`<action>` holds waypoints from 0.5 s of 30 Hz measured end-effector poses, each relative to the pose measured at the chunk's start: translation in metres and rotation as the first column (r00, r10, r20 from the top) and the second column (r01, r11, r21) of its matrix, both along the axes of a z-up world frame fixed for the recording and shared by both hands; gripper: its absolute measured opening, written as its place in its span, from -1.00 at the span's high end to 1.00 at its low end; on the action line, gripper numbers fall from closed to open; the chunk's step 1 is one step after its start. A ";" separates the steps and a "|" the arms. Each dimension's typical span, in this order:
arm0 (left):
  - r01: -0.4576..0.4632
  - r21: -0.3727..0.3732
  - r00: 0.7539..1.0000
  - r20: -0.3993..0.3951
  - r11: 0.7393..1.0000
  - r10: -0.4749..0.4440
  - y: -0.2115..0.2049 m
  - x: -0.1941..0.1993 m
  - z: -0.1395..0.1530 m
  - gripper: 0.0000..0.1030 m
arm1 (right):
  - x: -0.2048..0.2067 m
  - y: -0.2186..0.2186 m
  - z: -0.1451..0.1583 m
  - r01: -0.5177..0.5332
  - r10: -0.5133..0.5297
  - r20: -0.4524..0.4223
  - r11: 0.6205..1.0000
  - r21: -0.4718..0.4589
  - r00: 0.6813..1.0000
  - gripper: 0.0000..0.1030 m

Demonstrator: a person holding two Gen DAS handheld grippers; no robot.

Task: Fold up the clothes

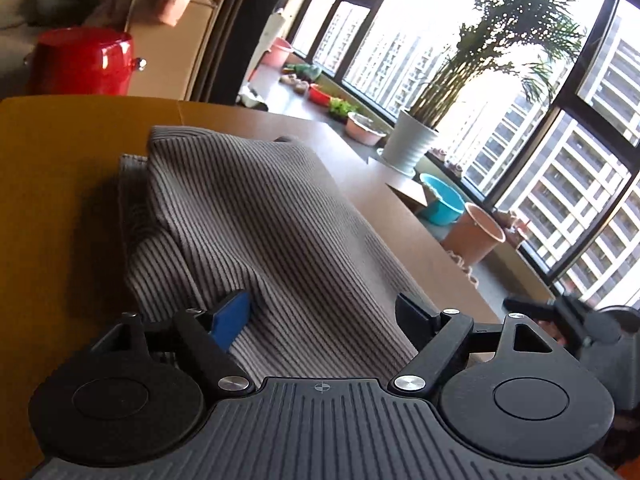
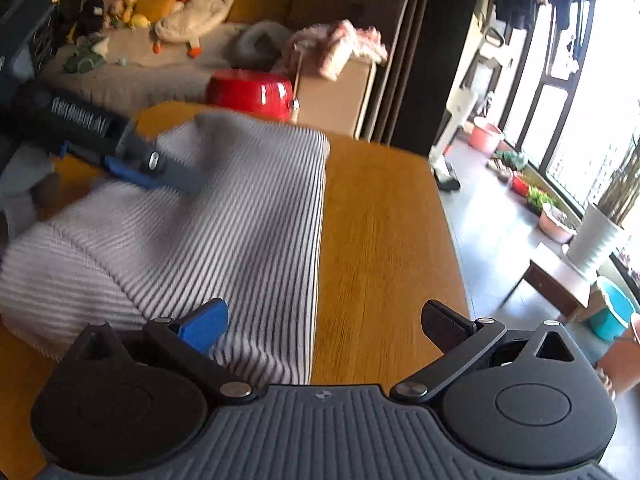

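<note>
Striped sweater (image 1: 256,216) on wooden table (image 2: 380,216); both tools spread; windowsill (image 1: 360,136) planters beyond.

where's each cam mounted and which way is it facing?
Left wrist: on the left gripper, looking down over the striped garment toward the windows; jaws open, right gripper at the right edge.
Right wrist: on the right gripper, facing the sofa; jaws open, left gripper on the cloth.
Shared: garment, wooden table, red stool.

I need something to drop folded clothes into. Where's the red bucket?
The red bucket sits beyond the table's far edge in the right wrist view, behind the striped garment, beside a cardboard box.
</note>
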State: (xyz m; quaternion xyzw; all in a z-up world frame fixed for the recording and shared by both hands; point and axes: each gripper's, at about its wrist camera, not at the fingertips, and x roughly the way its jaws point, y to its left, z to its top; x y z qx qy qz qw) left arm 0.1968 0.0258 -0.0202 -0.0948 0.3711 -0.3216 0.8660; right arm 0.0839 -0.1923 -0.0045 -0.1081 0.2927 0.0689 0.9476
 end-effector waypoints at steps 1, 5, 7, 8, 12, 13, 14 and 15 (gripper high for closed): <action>-0.006 0.003 1.000 -0.001 1.000 0.006 0.003 -0.003 0.001 -0.67 | -0.002 -0.001 0.007 -0.017 0.016 0.018 0.999 0.039 1.000 -1.00; -0.038 -0.010 0.999 -0.001 0.999 0.038 0.011 -0.013 0.010 -0.73 | -0.004 0.010 0.018 -0.126 0.126 0.011 0.977 0.174 0.992 -1.00; -0.042 -0.012 0.999 0.003 0.999 0.042 0.013 -0.016 0.013 -0.70 | 0.000 0.025 0.007 -0.163 0.170 -0.045 0.978 0.134 0.984 -1.00; -0.044 -0.013 0.999 0.006 0.999 0.044 0.014 -0.017 0.014 -0.67 | 0.002 0.033 -0.003 -0.169 0.178 -0.081 0.980 0.105 0.981 -1.00; -0.042 0.000 0.999 0.026 0.999 0.042 0.016 -0.024 0.019 -0.49 | 0.003 0.032 -0.012 -0.145 0.158 -0.083 0.978 0.153 0.984 -1.00; -0.035 0.001 0.999 0.034 0.999 0.035 0.015 -0.028 0.021 -0.46 | 0.004 0.031 -0.012 -0.142 0.157 -0.090 0.977 0.160 0.983 -1.00; -0.027 0.003 0.999 0.039 1.000 0.027 0.015 -0.030 0.021 -0.40 | 0.003 0.031 -0.012 -0.137 0.154 -0.096 0.977 0.166 0.983 -1.00; -0.022 0.003 0.999 0.037 1.000 0.022 0.014 -0.031 0.020 -0.39 | 0.001 0.031 -0.013 -0.130 0.149 -0.100 0.976 0.172 0.984 -1.00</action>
